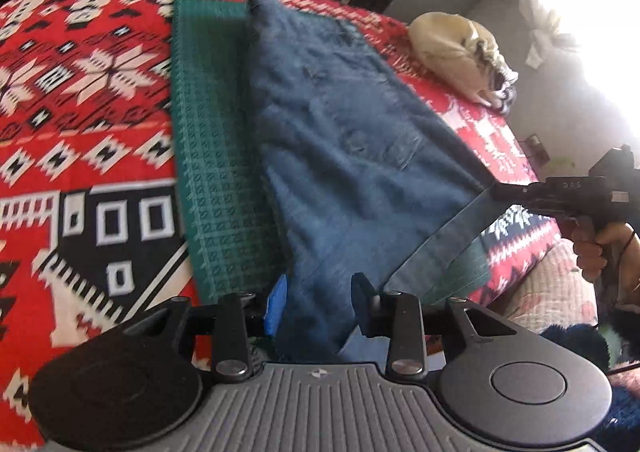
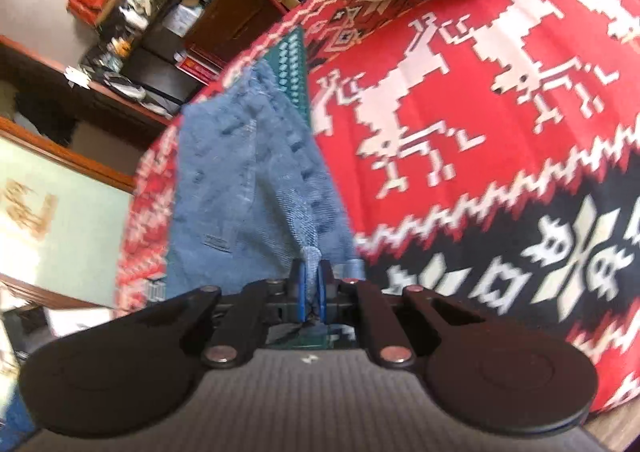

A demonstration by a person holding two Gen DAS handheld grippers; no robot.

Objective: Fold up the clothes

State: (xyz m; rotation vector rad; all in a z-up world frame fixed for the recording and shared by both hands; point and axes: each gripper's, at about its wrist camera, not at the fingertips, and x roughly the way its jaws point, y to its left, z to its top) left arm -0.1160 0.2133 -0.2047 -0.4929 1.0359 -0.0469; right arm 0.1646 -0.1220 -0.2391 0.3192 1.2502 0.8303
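Your blue denim garment (image 1: 340, 140), rumpled, spread ahead of both grippers, near corners pinched and lifted.

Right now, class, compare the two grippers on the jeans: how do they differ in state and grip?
The right gripper has its fingers pinched shut on a fold of the jeans; the left gripper has its fingers spread apart with cloth lying between them. The right gripper pulls a corner taut, while the left sits at the near edge. Both meet the same jeans over the green mat.

The faded blue denim garment (image 1: 340, 140) looks rough-woven and matt, lying on a green textured mat (image 1: 212, 156) over a red patterned woven blanket (image 1: 80, 100).
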